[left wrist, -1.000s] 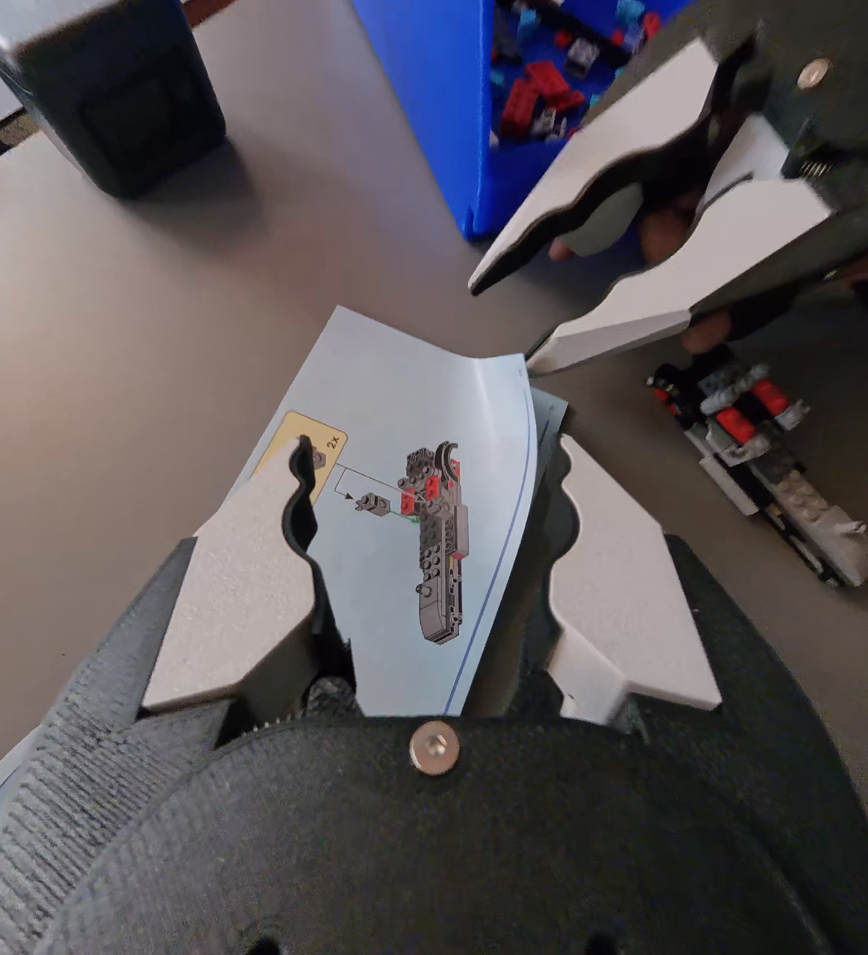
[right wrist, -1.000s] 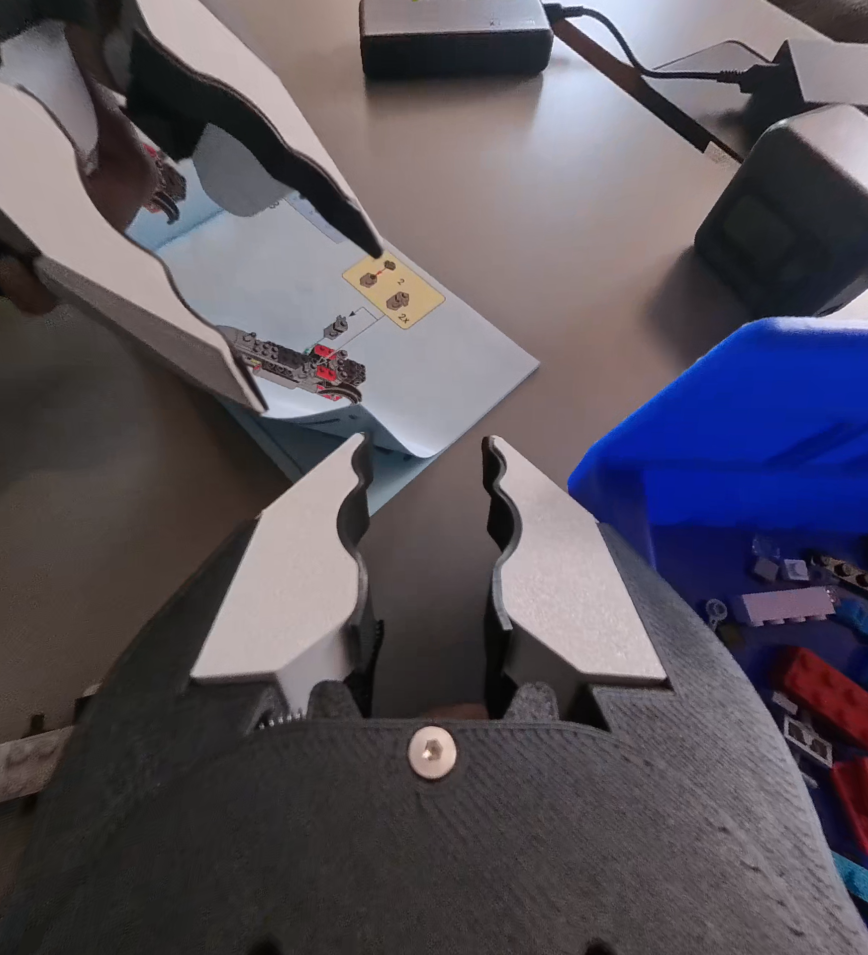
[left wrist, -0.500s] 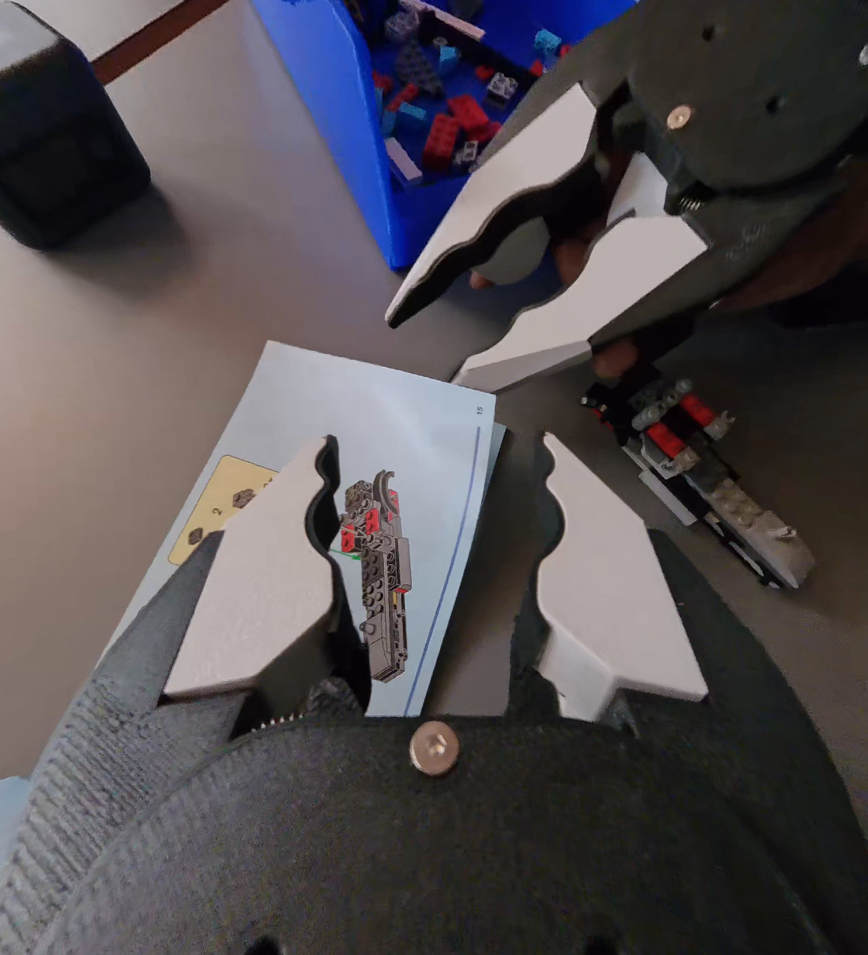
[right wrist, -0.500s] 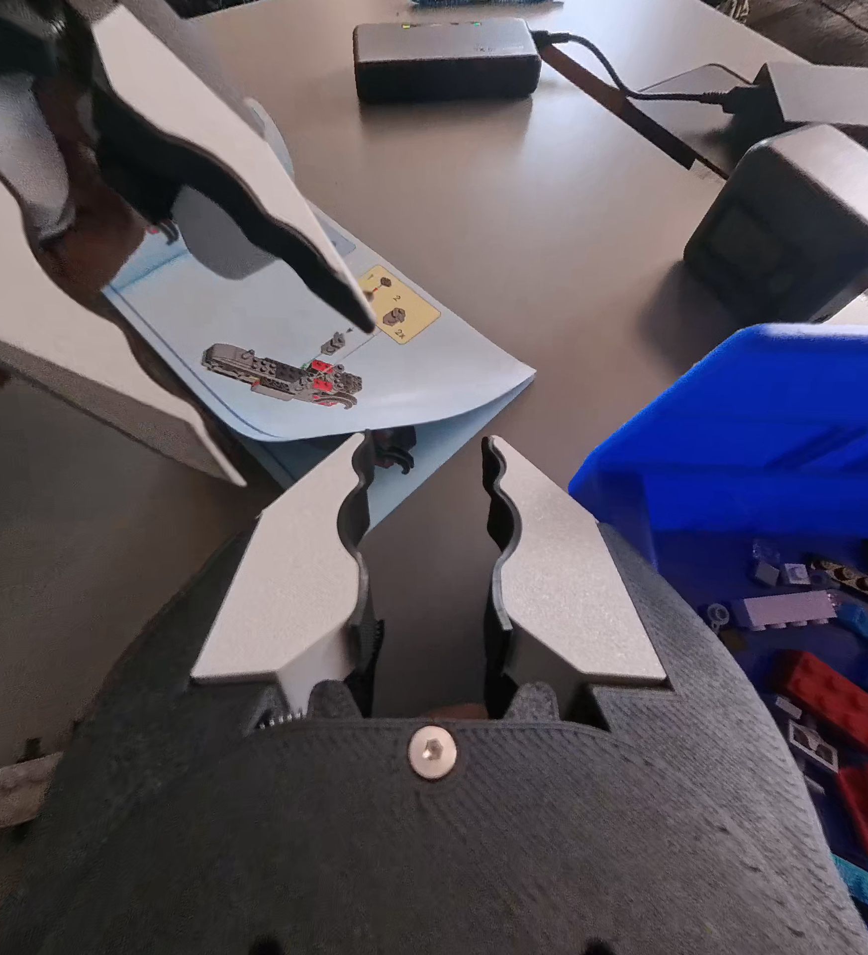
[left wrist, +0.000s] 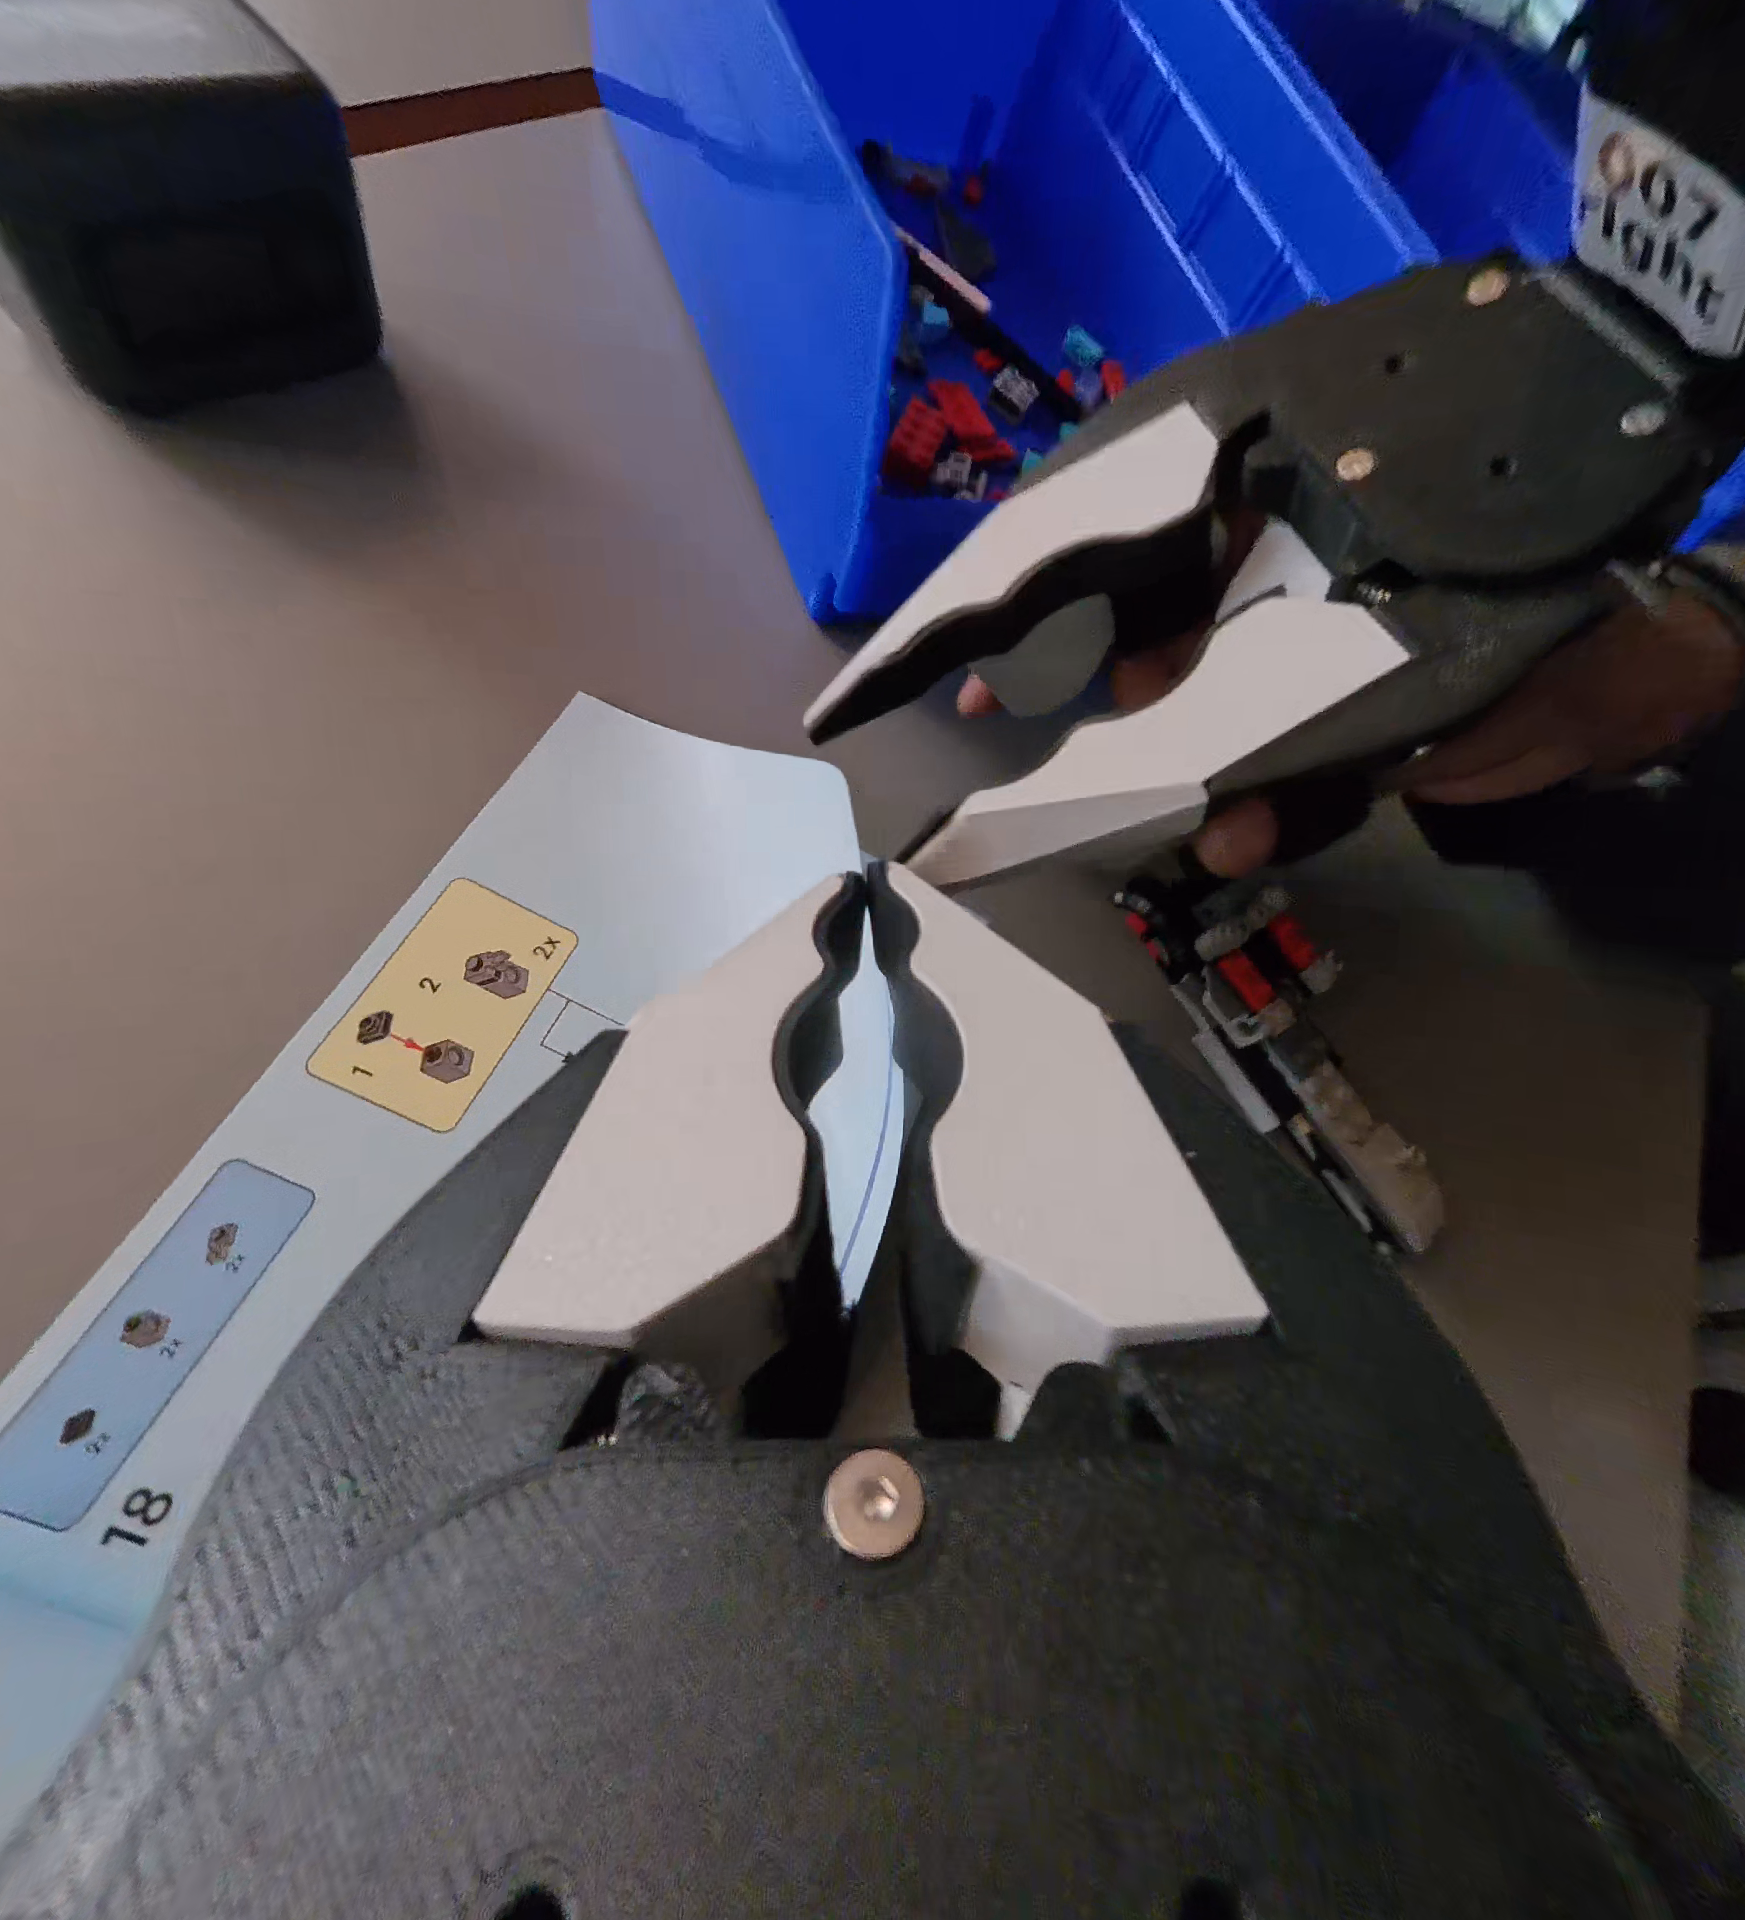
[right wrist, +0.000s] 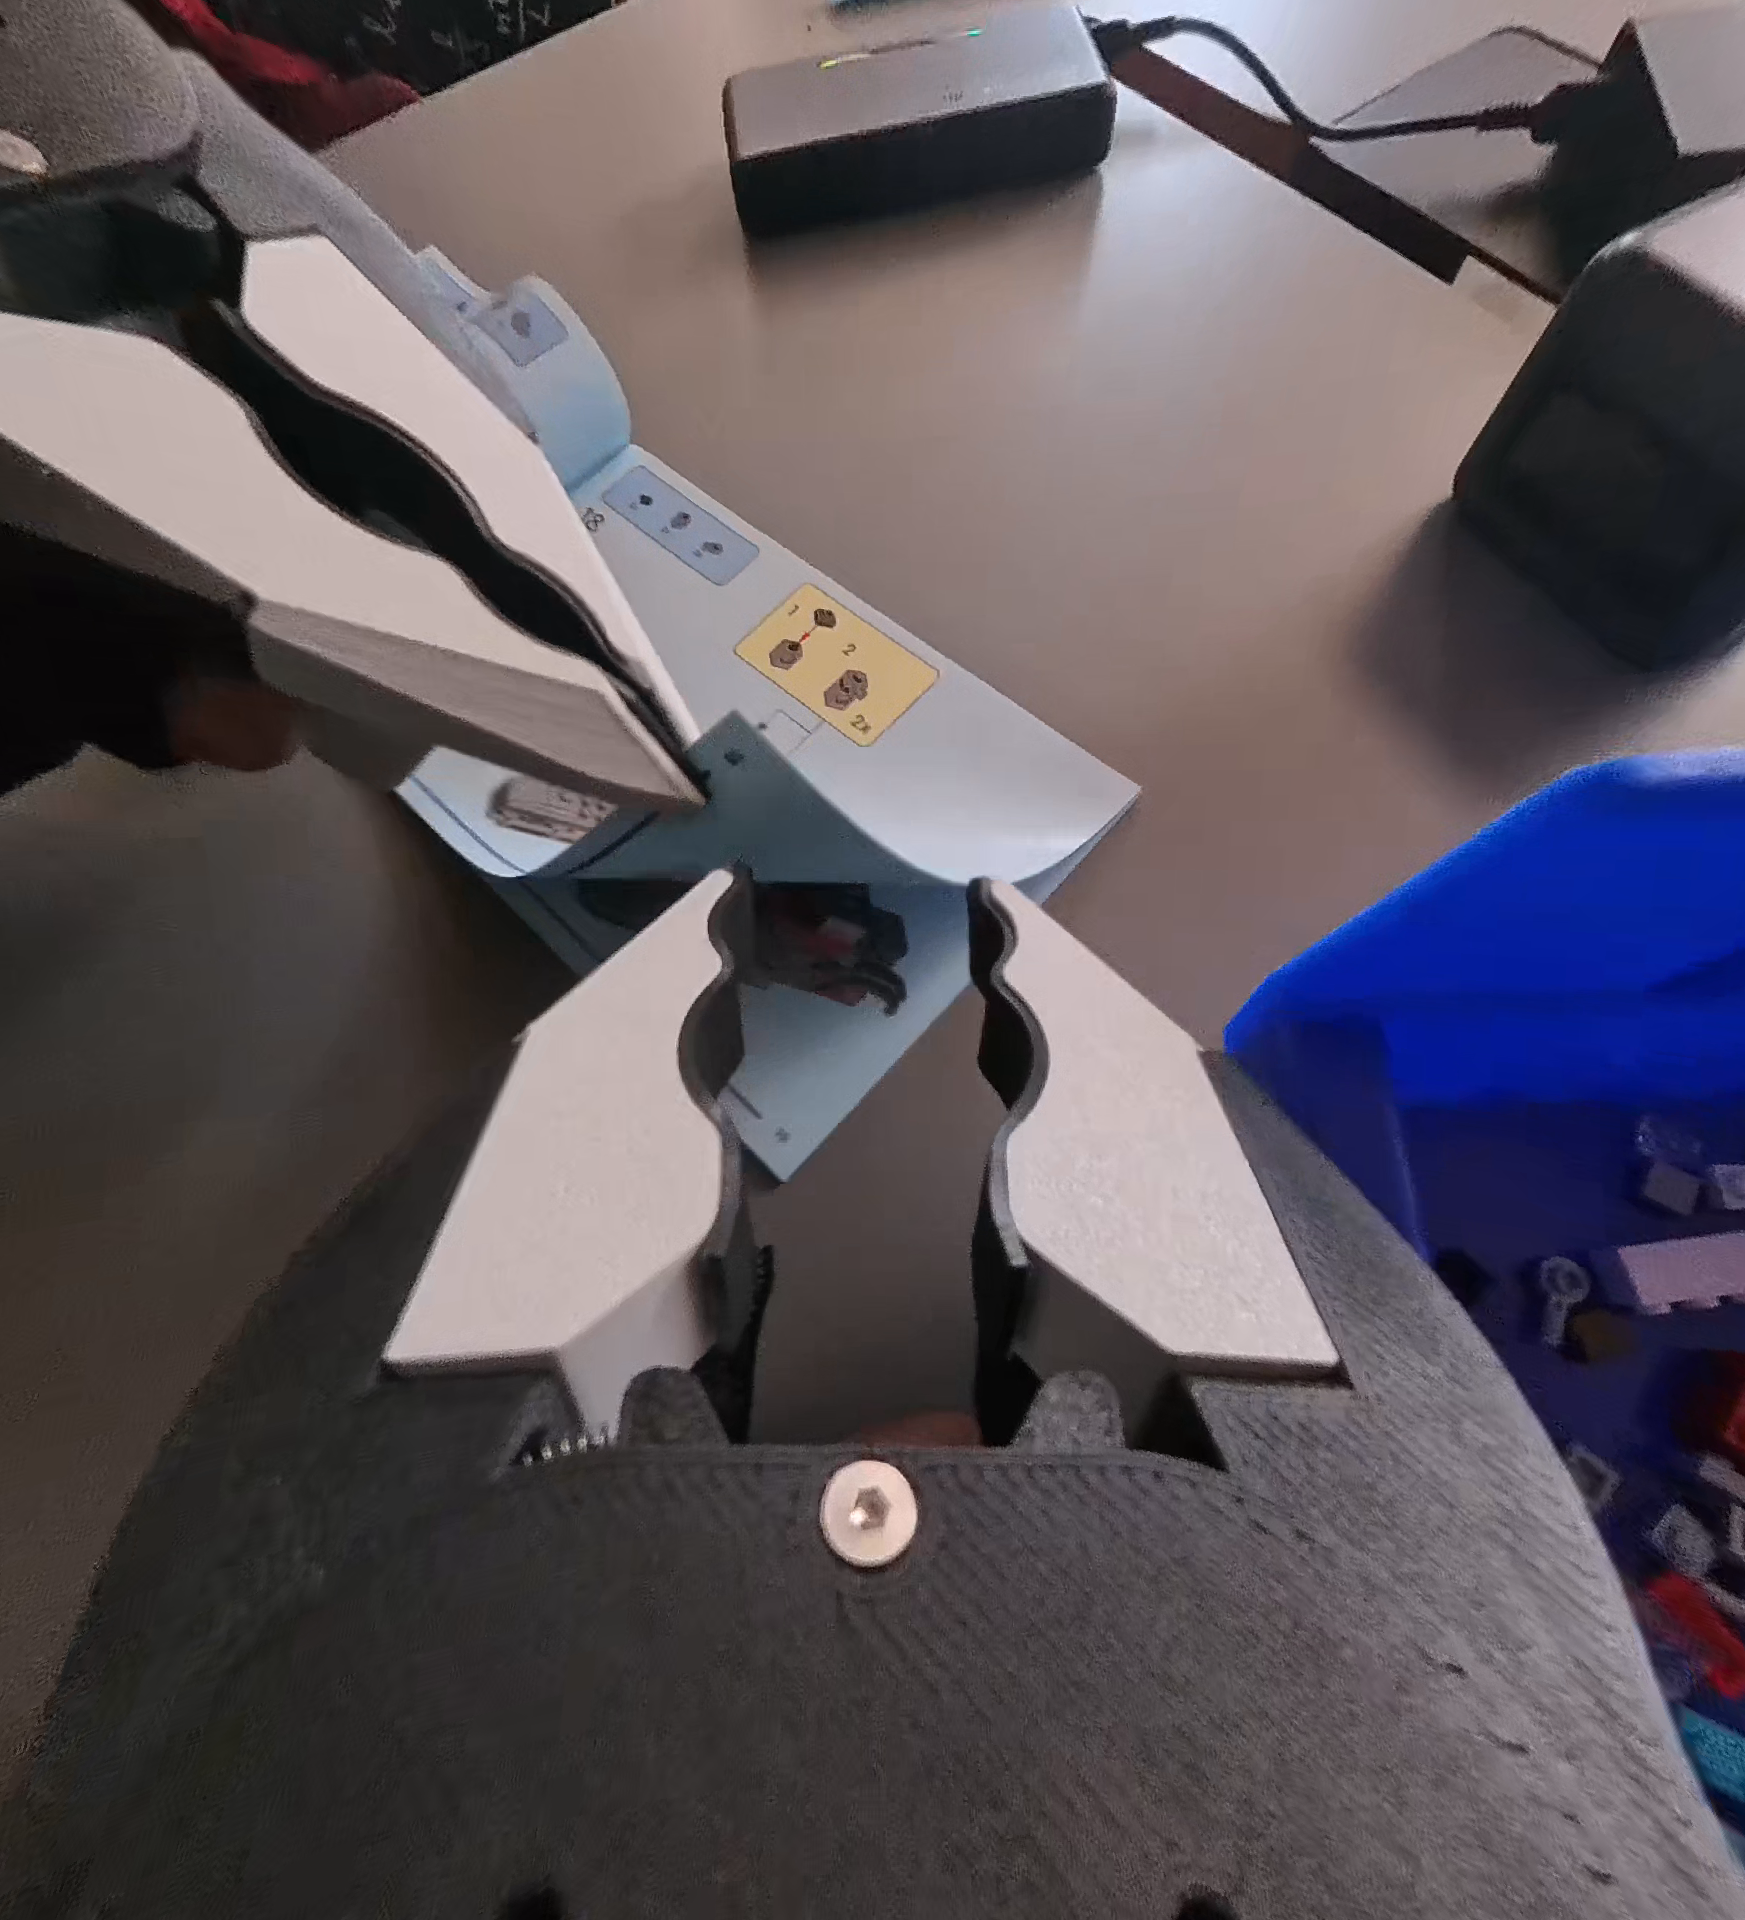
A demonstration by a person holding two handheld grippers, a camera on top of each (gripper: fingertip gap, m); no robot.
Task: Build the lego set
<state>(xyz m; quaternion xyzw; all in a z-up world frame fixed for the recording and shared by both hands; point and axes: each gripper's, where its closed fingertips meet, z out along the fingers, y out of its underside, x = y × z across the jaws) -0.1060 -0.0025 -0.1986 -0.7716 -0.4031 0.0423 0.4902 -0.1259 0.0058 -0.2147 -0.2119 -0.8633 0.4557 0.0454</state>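
Left tongs point(left wrist: 866, 883) pinch the booklet page point(left wrist: 660, 831) edge; right tongs point(right wrist: 852, 894) gape over bare table point(right wrist: 1159, 436).

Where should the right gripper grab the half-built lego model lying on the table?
Probably across the long grey body of the half-built lego model, fingers coming from above and closing on its two long sides. It lies flat, long and narrow; the red-and-black end looks knobbly.

Printed markings stand on the instruction booklet point(left wrist: 639, 831) and a grey tag point(left wrist: 1668, 260).
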